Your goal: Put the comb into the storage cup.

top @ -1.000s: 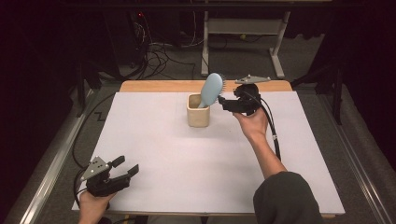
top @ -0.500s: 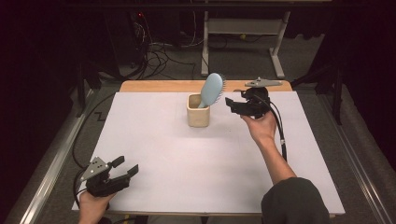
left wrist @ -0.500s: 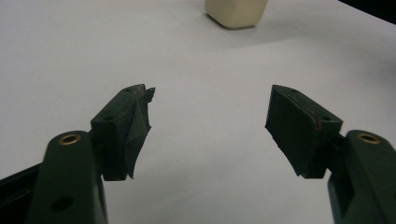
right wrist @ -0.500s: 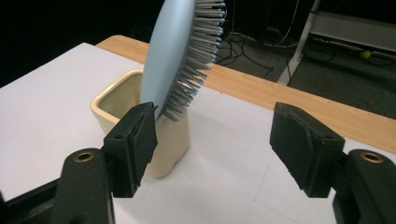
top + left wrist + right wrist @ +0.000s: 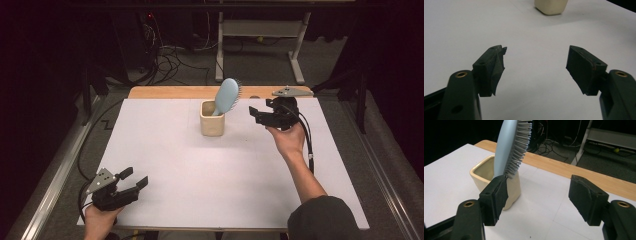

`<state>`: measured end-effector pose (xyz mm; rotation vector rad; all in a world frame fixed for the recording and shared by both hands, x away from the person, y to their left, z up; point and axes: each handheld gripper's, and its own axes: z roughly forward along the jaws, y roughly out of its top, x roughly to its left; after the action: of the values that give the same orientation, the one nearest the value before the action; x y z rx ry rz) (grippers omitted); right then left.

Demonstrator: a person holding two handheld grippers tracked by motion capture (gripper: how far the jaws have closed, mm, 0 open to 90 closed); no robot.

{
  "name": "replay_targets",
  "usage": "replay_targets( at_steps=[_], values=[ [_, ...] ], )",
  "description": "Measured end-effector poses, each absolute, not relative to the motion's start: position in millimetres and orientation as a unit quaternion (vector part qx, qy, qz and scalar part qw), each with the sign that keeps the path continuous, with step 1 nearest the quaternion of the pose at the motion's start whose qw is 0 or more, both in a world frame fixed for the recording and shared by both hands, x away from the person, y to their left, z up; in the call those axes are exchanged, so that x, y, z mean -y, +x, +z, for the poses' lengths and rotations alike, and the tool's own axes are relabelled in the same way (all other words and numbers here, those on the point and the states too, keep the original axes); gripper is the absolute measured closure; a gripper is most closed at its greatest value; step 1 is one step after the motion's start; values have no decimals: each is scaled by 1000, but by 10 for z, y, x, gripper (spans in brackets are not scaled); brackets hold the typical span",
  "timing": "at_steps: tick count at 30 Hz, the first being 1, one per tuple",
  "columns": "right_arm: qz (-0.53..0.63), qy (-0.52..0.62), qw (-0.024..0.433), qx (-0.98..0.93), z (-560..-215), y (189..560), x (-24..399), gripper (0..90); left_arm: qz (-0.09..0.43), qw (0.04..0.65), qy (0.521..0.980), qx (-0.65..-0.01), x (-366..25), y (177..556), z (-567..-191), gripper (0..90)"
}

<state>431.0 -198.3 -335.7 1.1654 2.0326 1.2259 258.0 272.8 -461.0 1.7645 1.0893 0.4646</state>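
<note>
With the blue hairbrush (image 5: 226, 96) standing handle-down in the cream cup (image 5: 212, 121) near the worktop's far edge, the empty right gripper (image 5: 257, 114) and left gripper (image 5: 134, 179) gape, so the placing looks done and next the right hand need only pull clear.

1. A white table top (image 5: 165, 150) is filling the middle, brightly lit while the room around it is sitting in darkness.
2. A wooden strip (image 5: 170, 92) is running along its far edge.
3. Grey carpet (image 5: 260, 65) is stretching away behind.
4. Black cables (image 5: 167, 60) are sprawling across that floor.
5. A pale metal stand (image 5: 260, 30) is standing beyond.
6. Metal rails (image 5: 50, 185) are flanking both sides.
</note>
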Motion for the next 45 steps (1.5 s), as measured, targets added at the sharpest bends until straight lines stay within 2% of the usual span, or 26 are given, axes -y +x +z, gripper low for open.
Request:
replay_targets(
  at_steps=[45],
  values=[
    [465,449,260,-718,-3425,3919,2632,310,197,484,722,-454,-2739,2575,-4610,311]
  ],
)
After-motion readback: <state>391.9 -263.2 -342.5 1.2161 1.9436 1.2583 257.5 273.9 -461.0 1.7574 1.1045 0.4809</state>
